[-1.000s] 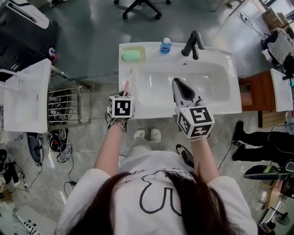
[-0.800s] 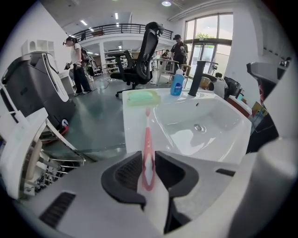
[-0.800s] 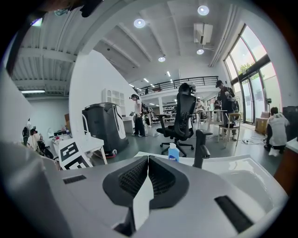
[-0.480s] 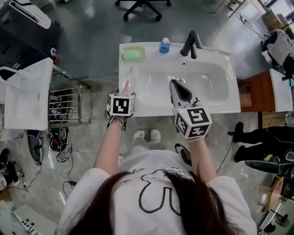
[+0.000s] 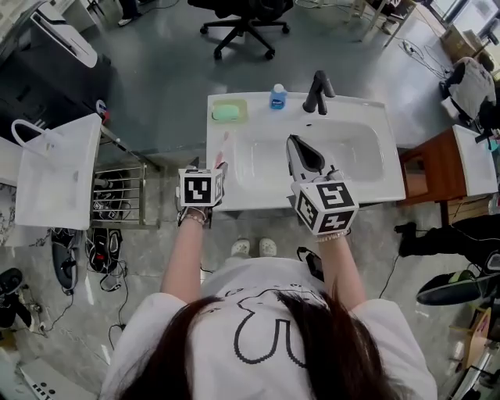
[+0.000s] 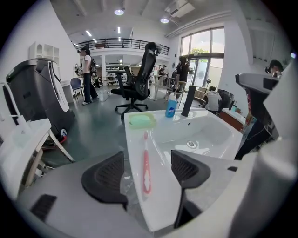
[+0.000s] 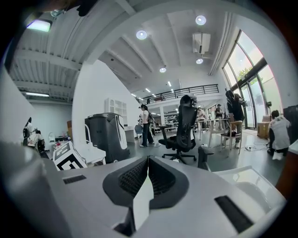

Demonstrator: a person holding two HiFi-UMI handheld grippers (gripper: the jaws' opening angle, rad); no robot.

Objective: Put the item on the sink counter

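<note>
A pink toothbrush [image 6: 146,166] lies flat along the left ledge of the white sink counter [image 6: 163,200], its head pointing towards the far end. In the head view the toothbrush [image 5: 221,150] rests just ahead of my left gripper [image 5: 219,173]. My left gripper [image 6: 147,175] stands open, with one pad on each side of the handle's near end and neither touching it. My right gripper [image 5: 294,147] hangs over the basin's front part. In its own view the right gripper [image 7: 147,168] is shut with nothing between the pads.
A green soap dish [image 5: 227,112], a blue bottle [image 5: 277,97] and a black faucet [image 5: 316,91] stand along the counter's far edge. A second white sink unit [image 5: 55,168] and a wire rack [image 5: 117,195] are to the left. An office chair [image 5: 242,19] is beyond.
My left gripper's jaws have opened and let go of the toothbrush, which now lies on the counter ledge. The right gripper has hardly moved.
</note>
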